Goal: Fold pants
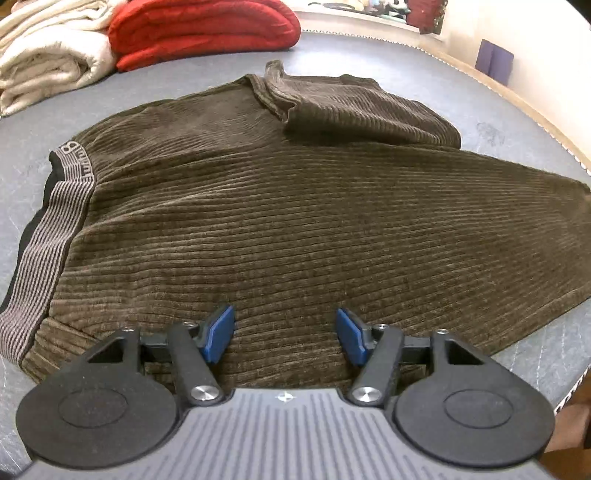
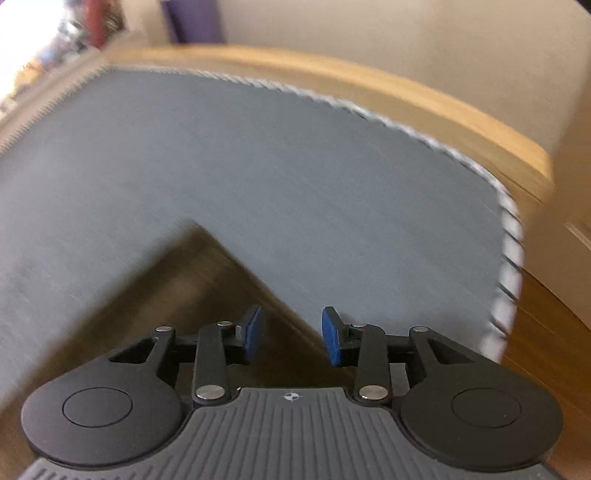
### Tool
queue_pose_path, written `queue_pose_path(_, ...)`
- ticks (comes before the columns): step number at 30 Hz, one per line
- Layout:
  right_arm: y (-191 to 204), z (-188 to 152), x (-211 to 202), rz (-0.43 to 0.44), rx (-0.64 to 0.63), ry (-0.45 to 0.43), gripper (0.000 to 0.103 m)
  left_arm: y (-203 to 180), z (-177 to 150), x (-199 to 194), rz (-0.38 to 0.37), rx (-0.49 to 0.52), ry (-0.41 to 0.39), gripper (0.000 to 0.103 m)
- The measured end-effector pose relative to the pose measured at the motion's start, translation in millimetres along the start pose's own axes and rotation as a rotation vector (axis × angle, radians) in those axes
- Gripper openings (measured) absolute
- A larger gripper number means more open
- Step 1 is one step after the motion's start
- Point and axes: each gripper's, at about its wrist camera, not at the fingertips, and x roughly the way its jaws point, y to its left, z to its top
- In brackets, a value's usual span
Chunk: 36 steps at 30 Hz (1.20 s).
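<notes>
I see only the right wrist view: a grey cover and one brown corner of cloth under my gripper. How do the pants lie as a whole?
Observer: In the left wrist view the brown corduroy pants lie spread on the grey cover, with one leg end already folded back on top at the far side.
Operator: Where is the waistband?
Observer: The striped waistband is at the left edge of that view, flat on the cover.
Operator: Is the left gripper holding cloth?
Observer: No. The left gripper is open above the near edge of the pants, pads apart.
Operator: Anything else on the cover?
Observer: A red folded blanket and a cream one lie beyond the pants.
</notes>
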Motion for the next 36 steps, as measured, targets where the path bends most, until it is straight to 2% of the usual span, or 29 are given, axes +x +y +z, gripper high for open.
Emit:
queue_pose_path(2,-28.9,-12.6,-2.7,-0.026,0.052,0.047,0.039,-0.3,-1.3,-1.5,0.000,0.012,0.000,0.068)
queue_pose_path(3,-41.1,-17.5,-4.0,-0.016,0.086,0.071,0.045,-0.4,-1.3,-2.6,0.000,0.014,0.001,0.068)
queue_pose_path(5,-60.5,-24.9,-8.1,0.038,0.158,0.103,0.049,-1.5,-2.8,-3.3,-0.001,0.012,0.004,0.068)
queue_pose_path(10,-72.0,-29.4,-15.9,0.161,0.278,0.137,0.049,0.7,-3.9,0.8,-0.003,0.005,0.006,0.069)
queue_pose_path(11,-70.9,-28.4,-14.3,0.181,0.285,0.141,0.040,0.8,-3.7,1.3,-0.004,0.003,0.006,0.069)
queue_pose_path(12,-71.1,-30.0,-20.5,0.198,0.286,0.144,0.023,0.8,-3.2,1.6,-0.005,0.003,0.005,0.069)
queue_pose_path(13,-66.8,-31.9,-20.5,0.198,0.276,0.145,0.014,0.9,-4.0,0.8,-0.006,0.001,0.004,0.070)
queue_pose_path(14,-62.9,-32.8,-22.2,0.192,0.262,0.134,0.010,0.5,-4.3,0.2,-0.008,0.000,0.004,0.070)
queue_pose_path(16,-61.4,-28.7,-28.7,0.194,0.275,0.096,0.008,0.0,-5.5,-2.1,-0.010,-0.003,0.002,0.070)
queue_pose_path(19,-60.2,-24.4,-42.9,0.132,0.312,0.031,0.007,0.3,-4.0,-6.0,-0.023,-0.018,-0.013,0.070)
queue_pose_path(22,-60.6,-30.9,-39.2,0.037,0.360,0.094,0.008,-0.1,-0.7,-15.4,-0.051,-0.034,-0.059,0.070)
queue_pose_path(24,-57.3,-34.9,-34.6,-0.007,0.358,0.140,0.012,-2.1,0.2,-21.5,-0.079,-0.026,-0.081,0.070)
queue_pose_path(25,-54.0,-33.0,-37.8,-0.050,0.340,0.118,0.012,-3.5,-0.1,-22.7,-0.092,-0.020,-0.080,0.070)
queue_pose_path(27,-45.4,-27.5,-50.2,-0.118,0.283,0.035,0.016,-7.7,-1.5,-17.4,-0.090,0.010,-0.032,0.070)
queue_pose_path(28,-39.5,-24.3,-57.6,-0.121,0.246,-0.005,0.016,-10.6,-4.4,-7.9,-0.069,0.034,0.036,0.069)
queue_pose_path(31,-18.9,-23.4,-70.9,0.002,0.167,-0.048,0.019,-18.4,-5.4,-9.8,-0.041,0.084,0.031,0.069)
queue_pose_path(33,1.7,-27.8,-75.6,0.115,0.097,-0.024,0.030,-15.2,-2.3,-15.2,-0.052,0.041,0.011,0.066)
queue_pose_path(36,55.6,-44.6,-91.5,0.252,-0.122,-0.009,0.034,-7.5,1.7,-22.0,-0.023,0.001,-0.027,0.066)
